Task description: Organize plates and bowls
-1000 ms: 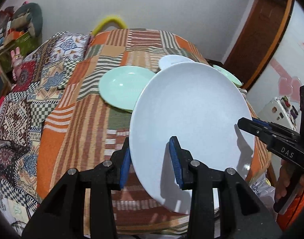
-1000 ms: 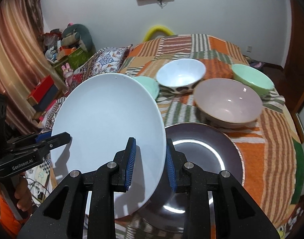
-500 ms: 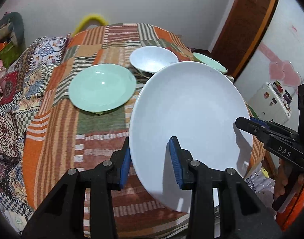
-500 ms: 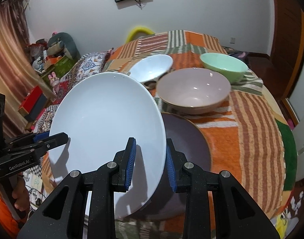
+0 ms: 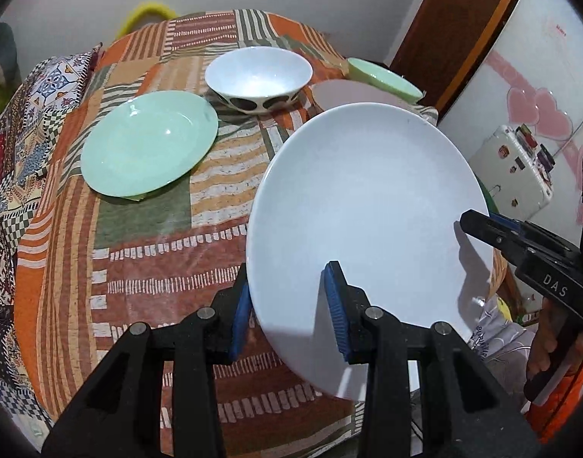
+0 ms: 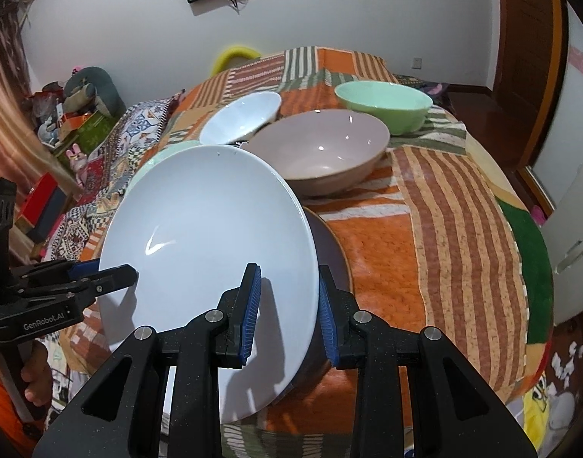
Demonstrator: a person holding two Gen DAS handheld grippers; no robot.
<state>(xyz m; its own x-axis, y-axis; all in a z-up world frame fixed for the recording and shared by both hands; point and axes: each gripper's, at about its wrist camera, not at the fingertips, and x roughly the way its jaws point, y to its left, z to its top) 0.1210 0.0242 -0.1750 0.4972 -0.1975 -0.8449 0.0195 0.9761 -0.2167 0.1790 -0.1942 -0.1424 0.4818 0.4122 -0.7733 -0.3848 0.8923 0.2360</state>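
Large round white ceramic plate (image 5: 367, 206) held tilted above the striped patchwork tablecloth (image 5: 138, 252), near rim clamped by the left gripper (image 5: 287, 305), opposite rim clamped by the right gripper (image 6: 287, 301), dark brown plate (image 6: 329, 252) partly hidden beneath, round mint-green plate (image 5: 146, 145) lying well apart.

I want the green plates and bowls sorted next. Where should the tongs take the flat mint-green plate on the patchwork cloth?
Grip the flat mint-green plate at its near rim, coming low from the table's front edge. It lies flat, so only the thin raised lip gives purchase; one finger would likely need to slide under it.
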